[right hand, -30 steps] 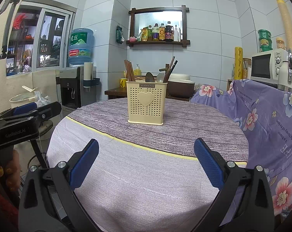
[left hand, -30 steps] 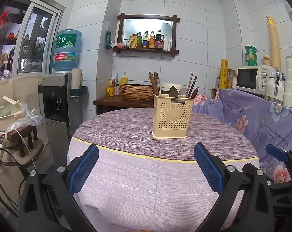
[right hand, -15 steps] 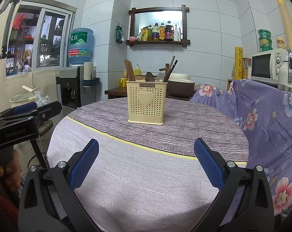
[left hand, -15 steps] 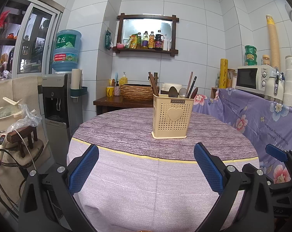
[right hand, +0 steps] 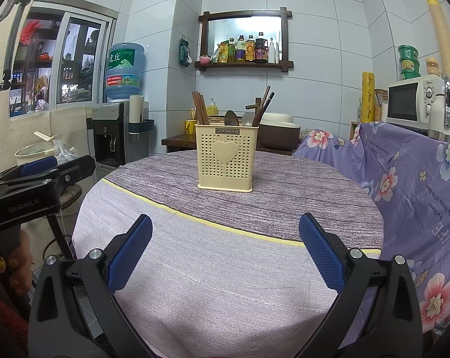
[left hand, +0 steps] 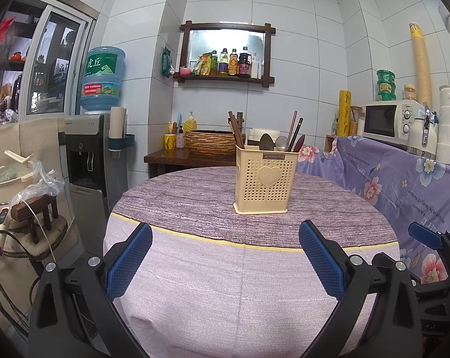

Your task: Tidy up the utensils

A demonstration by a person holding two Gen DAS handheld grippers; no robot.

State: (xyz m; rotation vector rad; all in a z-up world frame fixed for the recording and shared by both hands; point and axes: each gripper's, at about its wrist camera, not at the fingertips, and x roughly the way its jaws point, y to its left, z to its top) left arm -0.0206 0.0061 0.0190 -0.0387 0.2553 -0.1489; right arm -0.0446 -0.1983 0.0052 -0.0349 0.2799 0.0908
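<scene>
A cream perforated utensil holder (left hand: 266, 179) with a heart on its front stands upright on the round table (left hand: 195, 268); it also shows in the right wrist view (right hand: 226, 158). Chopsticks (right hand: 199, 109) stick up at its left, spoons (right hand: 238, 118) in the middle, more sticks at its right. My left gripper (left hand: 225, 232) is open and empty, well short of the holder. My right gripper (right hand: 225, 225) is open and empty, also short of it. The left gripper's body shows at the left edge of the right wrist view (right hand: 37, 185).
A purple floral cloth (right hand: 418, 185) covers furniture at the right, with a microwave (left hand: 389, 119) behind. A water dispenser (left hand: 91, 155) and a rice cooker (left hand: 7, 179) stand at the left. A low wooden table with a woven basket (left hand: 210, 141) is behind the round table.
</scene>
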